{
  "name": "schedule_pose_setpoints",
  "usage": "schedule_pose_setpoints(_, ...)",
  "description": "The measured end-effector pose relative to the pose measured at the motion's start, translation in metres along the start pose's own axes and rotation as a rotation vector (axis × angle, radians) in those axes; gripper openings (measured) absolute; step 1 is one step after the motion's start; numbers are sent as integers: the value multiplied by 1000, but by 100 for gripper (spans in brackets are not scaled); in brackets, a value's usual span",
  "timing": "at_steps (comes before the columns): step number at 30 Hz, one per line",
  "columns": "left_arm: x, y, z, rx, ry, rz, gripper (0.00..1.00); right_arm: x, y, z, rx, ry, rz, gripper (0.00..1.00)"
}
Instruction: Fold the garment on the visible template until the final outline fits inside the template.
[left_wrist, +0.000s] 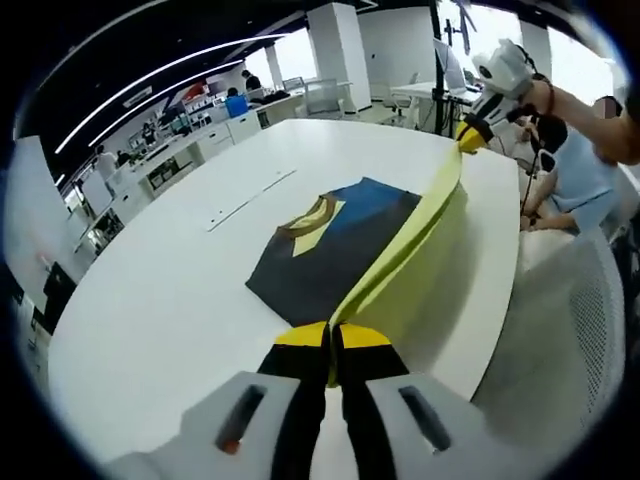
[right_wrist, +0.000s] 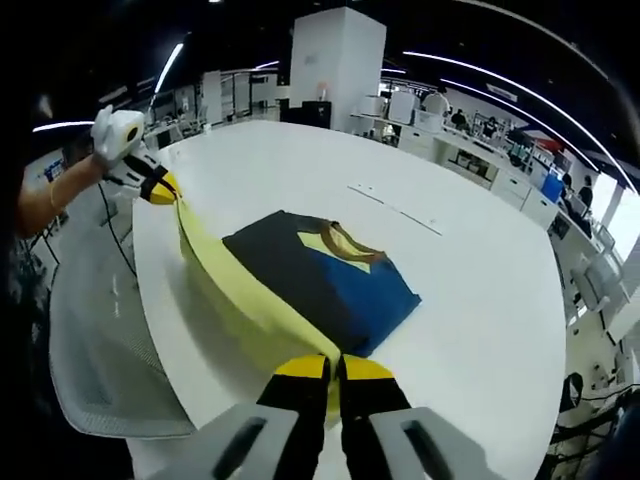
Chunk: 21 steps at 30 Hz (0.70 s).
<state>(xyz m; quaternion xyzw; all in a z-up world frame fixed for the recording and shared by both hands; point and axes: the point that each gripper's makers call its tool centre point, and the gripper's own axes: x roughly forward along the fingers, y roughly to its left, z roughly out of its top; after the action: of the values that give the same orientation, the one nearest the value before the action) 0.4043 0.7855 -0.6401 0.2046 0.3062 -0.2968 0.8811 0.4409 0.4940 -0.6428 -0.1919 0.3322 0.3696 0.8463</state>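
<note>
**Operator:** Two tools are engaged. Confirm their state.

**Technician:** Left tool (left_wrist: 331, 338): jaws pressed together, pinching one end of the yellow edge (left_wrist: 410, 245) of the garment (left_wrist: 335, 245). Right tool (right_wrist: 333, 368): jaws likewise closed, pinching the opposite end of that edge. Each tool also appears far off in the other's view, held in a gloved hand (right_wrist: 118, 132).

**Operator:** Garment location?

**Technician:** On the white tabletop (left_wrist: 170, 300), towards the side where the person stands. The dark and blue body lies flat, collar (right_wrist: 345, 243) upward. The yellow edge is lifted off the surface and stretched taut between the tools. No template outline is discernible beneath the fabric.

**Operator:** Failure modes from here?

**Technician:** In my judgement, three. Uneven tension between the tools would skew the fold line, leaving the outline outside the template. Excess pull could drag the flat body across the tabletop and off position. The lifted edge runs close to the tabletop rim beside the mesh chair (right_wrist: 110, 350); carrying it outward rather than over the body could let fabric hang off the edge.
</note>
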Motion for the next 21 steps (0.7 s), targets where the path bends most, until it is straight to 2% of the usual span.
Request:
schedule_pose_setpoints(12, 11, 37, 29, -35, -78, 98, 0, 11, -32, 38, -14, -64, -58, 0)
schedule_pose_setpoints(21, 27, 61, 46, -72, -125, 161, 0, 24, -51, 55, -6, -93, -93, 0)
